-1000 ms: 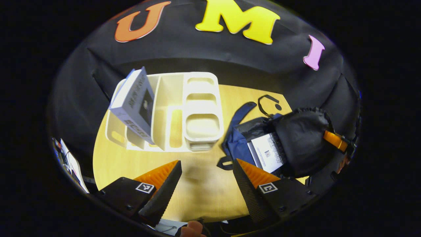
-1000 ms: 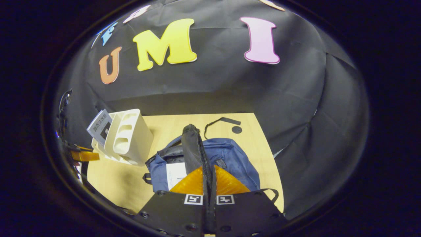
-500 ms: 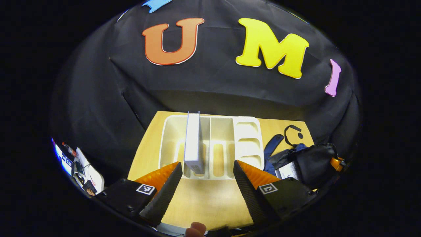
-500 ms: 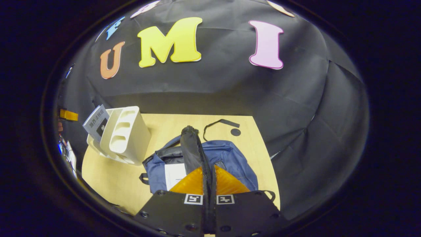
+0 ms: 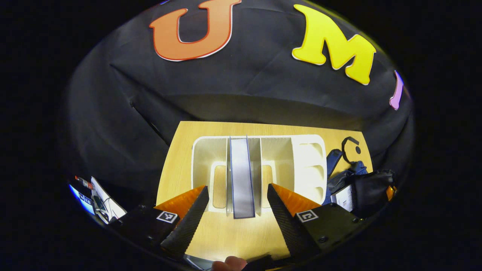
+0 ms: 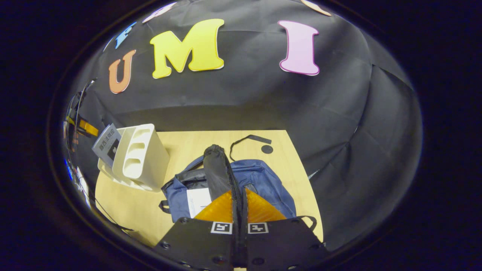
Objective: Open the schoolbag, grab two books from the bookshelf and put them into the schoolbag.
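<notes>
Left gripper view sits low and close over the near table edge, facing the booth wall, with the bookshelf dead centre and the upright book running down mid-frame. The schoolbag is squeezed to the right edge. Right gripper view looks from higher up, right over the schoolbag at lower centre, facing the same wall; the bookshelf lies at left of frame, farther off. Both views share bookshelf, schoolbag, tabletop, back wall.
</notes>
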